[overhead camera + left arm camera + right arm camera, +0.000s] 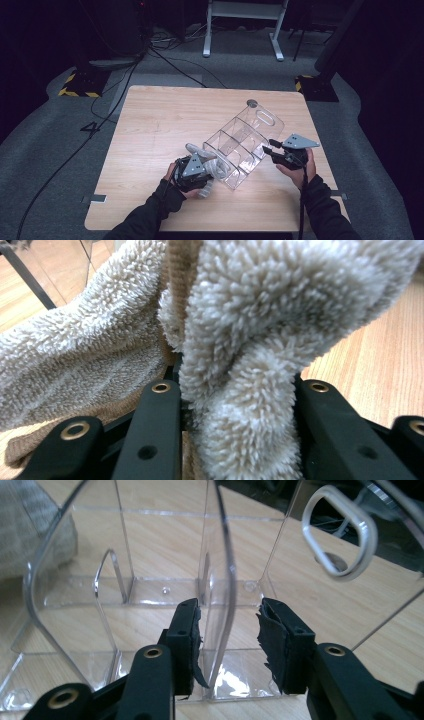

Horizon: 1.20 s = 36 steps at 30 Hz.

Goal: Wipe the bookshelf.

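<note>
A clear acrylic organizer [240, 142] with several compartments lies slanted on the wooden table [160, 125], its handle cut-out [266, 118] at the far end. At its near-left end my left gripper [207, 172] is shut on a fluffy beige towel [217, 170]. In the left gripper view the towel [280, 330] bulges up between the jaws of the left gripper [237, 387]. My right gripper [267, 146] sits at the organizer's right side. In the right gripper view its jaws [227, 615] stand open astride a clear wall edge [220, 555], close to the left pad [187, 630], with a gap on the right.
A small grey disc [252, 103] sits on the table just beyond the organizer. Behind the table, cables cross the grey floor [165, 60]. White desk legs [240, 30] and two black stands with yellow-black bases [80, 82] stand farther back.
</note>
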### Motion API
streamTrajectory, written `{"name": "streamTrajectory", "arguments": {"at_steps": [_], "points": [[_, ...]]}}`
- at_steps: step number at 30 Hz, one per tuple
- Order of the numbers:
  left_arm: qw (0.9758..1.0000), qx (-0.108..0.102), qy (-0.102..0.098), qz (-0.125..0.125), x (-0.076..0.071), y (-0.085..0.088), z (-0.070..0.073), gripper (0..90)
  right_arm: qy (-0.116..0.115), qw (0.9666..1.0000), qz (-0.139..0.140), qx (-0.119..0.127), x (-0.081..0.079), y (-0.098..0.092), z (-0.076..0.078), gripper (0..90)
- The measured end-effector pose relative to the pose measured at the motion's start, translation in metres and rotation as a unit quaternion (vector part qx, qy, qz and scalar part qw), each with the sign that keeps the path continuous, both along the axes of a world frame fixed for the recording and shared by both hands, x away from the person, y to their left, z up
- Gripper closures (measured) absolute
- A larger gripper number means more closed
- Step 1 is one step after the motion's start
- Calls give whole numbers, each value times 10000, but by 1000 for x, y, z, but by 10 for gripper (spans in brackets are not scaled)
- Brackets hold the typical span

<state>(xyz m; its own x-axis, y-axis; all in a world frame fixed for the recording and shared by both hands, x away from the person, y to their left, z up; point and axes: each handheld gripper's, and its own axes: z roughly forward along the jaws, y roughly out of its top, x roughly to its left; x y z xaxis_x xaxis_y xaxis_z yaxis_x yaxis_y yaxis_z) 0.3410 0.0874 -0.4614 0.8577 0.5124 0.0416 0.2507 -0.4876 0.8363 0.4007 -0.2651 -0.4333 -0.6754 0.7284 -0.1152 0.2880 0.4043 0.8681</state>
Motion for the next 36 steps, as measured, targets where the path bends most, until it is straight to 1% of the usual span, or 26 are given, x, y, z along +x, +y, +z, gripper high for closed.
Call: {"name": "streamTrajectory", "arguments": {"at_steps": [2, 5, 7, 8, 9, 10, 11, 13, 14, 16, 17, 18, 19, 22, 24, 26, 28, 30, 32, 33, 34, 36], "points": [[10000, -25, 5, 17, 1, -1, 0, 674, -67, 10000, -31, 42, 2, -3, 3, 596], [10000, -7, -5, 14, 2, -2, 0, 674, 41, 10000, -35, 35, 8, -1, -1, 603], [10000, -40, -10, -20, 4, -2, -1, 673, 105, 9999, 50, 5, 11, 3, -4, 619], [9999, -102, 40, -19, 5, -1, -2, 674, 123, 9999, 76, -31, 13, 5, -6, 638], [9999, -150, 64, -18, 7, 0, -2, 673, 108, 9999, 77, -52, 14, 7, -7, 680], [9999, -156, 59, -8, 7, 0, -2, 673, 141, 9998, 131, 7, 15, 9, -8, 710], [9999, -136, 42, -4, 8, 0, -2, 673, 177, 9997, 179, 28, 15, 11, -8, 728], [10000, -90, 0, 19, 8, 0, -2, 673, 78, 9997, 155, -153, 12, 15, -9, 749], [9999, -97, -2, 45, 9, 0, -2, 673, 68, 9997, 138, -163, 11, 15, -8, 784], [9999, -100, -4, 87, 10, 2, -2, 674, 120, 9998, 146, -68, 11, 13, -8, 827], [9998, -98, -1, 147, 11, 3, -2, 674, 137, 9998, 148, -46, 10, 13, -8, 849], [9999, -74, -17, 155, 12, 4, -2, 674, 113, 9998, 168, -92, 9, 13, -8, 850], [9998, -104, 5, 190, 13, 5, -2, 674, 107, 9997, 170, -129, 8, 14, -8, 848], [9996, -108, 4, 266, 16, 9, -2, 674, 48, 9996, 171, -220, 3, 18, -7, 837], [9995, -88, -9, 318, 17, 11, -2, 675, 53, 9995, 174, -276, 0, 20, -6, 827], [9992, -51, -38, 401, 20, 14, -1, 676, 86, 9995, 156, -256, -5, 22, -6, 813], [9986, -63, -18, 528, 22, 17, 0, 676, 98, 9995, 152, -271, -11, 25, -6, 795], [9978, -47, -36, 661, 25, 21, 0, 676, 133, 9996, 123, -229, -17, 28, -6, 773], [9967, -86, 10, 812, 29, 26, 1, 677, 161, 9995, 161, -238, -24, 32, -6, 736], [9967, -86, 10, 812, 29, 26, 1, 677, 161, 9995, 161, -238, -24, 32, -6, 736], [9958, -115, 4, 913, 33, 31, 1, 678, 253, 9991, 275, -188, -32, 36, -5, 661], [9951, -121, -6, 985, 35, 35, 2, 678, 290, 9987, 352, -210, -38, 39, -5, 635]]}}
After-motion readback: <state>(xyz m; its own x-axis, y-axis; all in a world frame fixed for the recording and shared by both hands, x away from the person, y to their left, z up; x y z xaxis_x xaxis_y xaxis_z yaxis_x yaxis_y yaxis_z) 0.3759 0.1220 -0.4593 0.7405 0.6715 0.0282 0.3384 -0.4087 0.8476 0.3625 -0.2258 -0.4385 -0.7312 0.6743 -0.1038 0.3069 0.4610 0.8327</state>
